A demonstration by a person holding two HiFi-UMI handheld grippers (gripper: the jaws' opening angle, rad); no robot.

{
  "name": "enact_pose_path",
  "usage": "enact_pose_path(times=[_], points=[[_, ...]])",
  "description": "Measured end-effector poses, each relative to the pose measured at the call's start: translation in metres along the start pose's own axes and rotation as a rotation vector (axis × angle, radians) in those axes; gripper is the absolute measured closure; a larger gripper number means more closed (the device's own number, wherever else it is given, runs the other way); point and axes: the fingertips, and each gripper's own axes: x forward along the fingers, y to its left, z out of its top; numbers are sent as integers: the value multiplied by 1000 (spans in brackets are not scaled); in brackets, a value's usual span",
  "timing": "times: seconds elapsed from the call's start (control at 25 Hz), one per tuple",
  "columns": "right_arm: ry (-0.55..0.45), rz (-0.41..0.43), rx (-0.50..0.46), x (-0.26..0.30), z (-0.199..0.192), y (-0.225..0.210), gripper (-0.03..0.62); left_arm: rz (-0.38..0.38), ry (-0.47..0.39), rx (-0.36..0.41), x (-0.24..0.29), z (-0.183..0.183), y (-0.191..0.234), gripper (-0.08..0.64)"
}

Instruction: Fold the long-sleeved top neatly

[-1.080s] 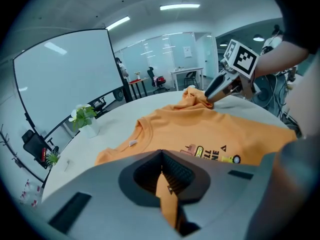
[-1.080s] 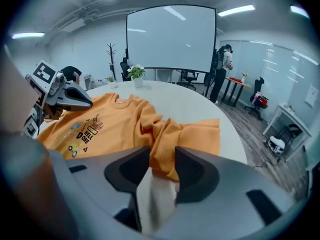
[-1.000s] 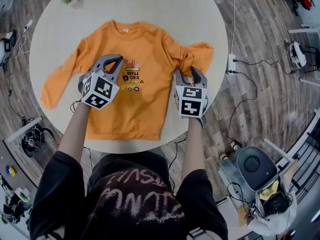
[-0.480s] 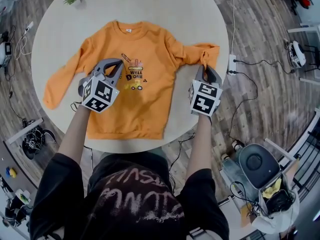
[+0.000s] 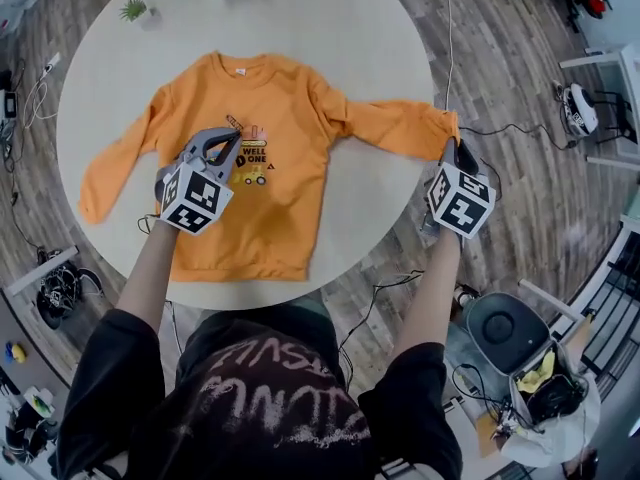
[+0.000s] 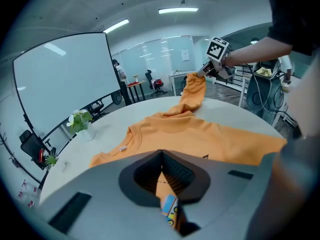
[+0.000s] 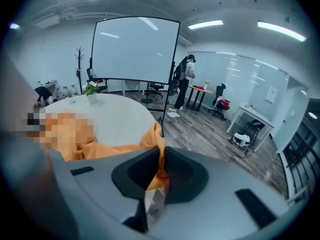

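The long-sleeved top point(image 5: 250, 178) lies front-up in the middle of the round worktop point(image 5: 330, 28). Its collar points to the worktop's far edge and its hem runs along the near edge.

My left tool point(image 5: 233, 138) is pressed together. Its tips rest on the printed picture point(image 5: 257, 163) on the chest, over the worktop's middle. I cannot tell whether any cloth is caught between the pads.

My right tool point(image 5: 455, 151) has just been closing, and it now pinches the orange cuff point(image 5: 447, 123) between its pads, at the worktop's right edge. From that grip the right sleeve point(image 5: 395, 126) is drawn out straight from the shoulder. It rises off the worktop towards the cuff, which hangs just past the rim over the wooden floor point(image 5: 520, 198).

The left sleeve point(image 5: 115, 163) lies flat and slants towards the worktop's left edge.

Two small potted plants point(image 5: 135, 8) stand at the worktop's far edge, well apart from the top.
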Motion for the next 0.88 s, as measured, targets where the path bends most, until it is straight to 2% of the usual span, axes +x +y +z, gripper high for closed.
enact_pose_path(times=[0.2,0.36,0.52,0.72,0.88], points=[[16,12,27,9,0,-59,554,31,20,-8,9,25,-19,552],[42,43,74,14,-13,-84,554,29,41,-38,18,34,-43,552],[64,95,202,18,-32,-104,555,19,64,-11,25,48,-73,552],[115,185,417,28,-52,-119,555,21,73,-8,32,65,-91,552],[110,206,464,29,-54,-123,555,15,82,9,35,72,-99,552]])
